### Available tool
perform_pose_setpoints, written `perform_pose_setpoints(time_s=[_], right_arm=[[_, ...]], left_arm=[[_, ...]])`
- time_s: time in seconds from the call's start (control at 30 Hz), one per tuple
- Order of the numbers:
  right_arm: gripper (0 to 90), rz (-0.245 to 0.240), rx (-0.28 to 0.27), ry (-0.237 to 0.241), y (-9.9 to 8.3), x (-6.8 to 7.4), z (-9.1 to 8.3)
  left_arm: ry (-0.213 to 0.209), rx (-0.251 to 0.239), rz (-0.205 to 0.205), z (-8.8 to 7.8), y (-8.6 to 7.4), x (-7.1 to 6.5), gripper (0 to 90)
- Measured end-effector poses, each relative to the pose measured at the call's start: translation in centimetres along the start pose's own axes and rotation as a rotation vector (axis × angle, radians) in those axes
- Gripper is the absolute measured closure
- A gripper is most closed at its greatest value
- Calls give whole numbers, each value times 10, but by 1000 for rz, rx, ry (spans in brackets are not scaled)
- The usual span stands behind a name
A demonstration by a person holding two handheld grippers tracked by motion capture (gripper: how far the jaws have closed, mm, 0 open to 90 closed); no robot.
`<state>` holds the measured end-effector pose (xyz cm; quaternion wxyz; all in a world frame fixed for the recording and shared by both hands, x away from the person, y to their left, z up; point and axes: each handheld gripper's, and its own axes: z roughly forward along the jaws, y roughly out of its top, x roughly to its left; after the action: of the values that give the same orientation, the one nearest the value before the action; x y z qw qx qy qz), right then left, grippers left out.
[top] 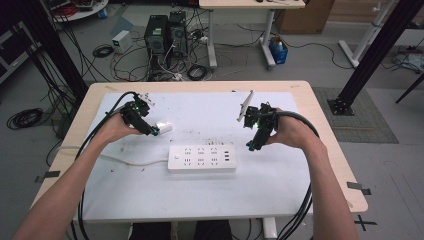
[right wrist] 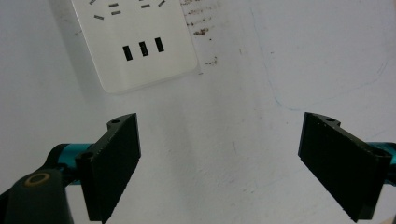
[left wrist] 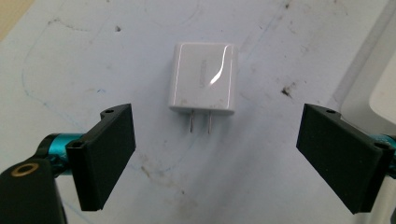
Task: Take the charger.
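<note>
A white plug adapter (left wrist: 203, 79) lies flat on the white table mat (left wrist: 233, 177), its two metal prongs pointing toward my left gripper (left wrist: 215, 158). That gripper is open, its jaws wide apart on either side of the adapter and a little short of it. In the high view the adapter (top: 164, 128) lies just past my left gripper (top: 154, 131). A white power strip (top: 202, 158) lies in the middle of the mat. My right gripper (top: 251, 145) hovers open just right of the strip, with nothing between its jaws (right wrist: 219, 168); the strip's end with three USB slots (right wrist: 140, 42) lies beyond them.
The strip's white cord (top: 125, 161) runs left across the mat and off the table. The wooden table edge (top: 330, 145) frames the mat. Computers and cables (top: 165, 37) sit on the floor behind the table.
</note>
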<state>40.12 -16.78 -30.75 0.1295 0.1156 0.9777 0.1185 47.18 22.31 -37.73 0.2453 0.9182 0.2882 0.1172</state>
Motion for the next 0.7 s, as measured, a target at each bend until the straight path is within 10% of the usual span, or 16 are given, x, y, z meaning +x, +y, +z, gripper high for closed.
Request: perform_pose_setpoints(time_s=[0.7], right_arm=[[124,-4,5,-16,-2,7,-3]], left_arm=[[-39,-42,-92,41,-1,12,118]])
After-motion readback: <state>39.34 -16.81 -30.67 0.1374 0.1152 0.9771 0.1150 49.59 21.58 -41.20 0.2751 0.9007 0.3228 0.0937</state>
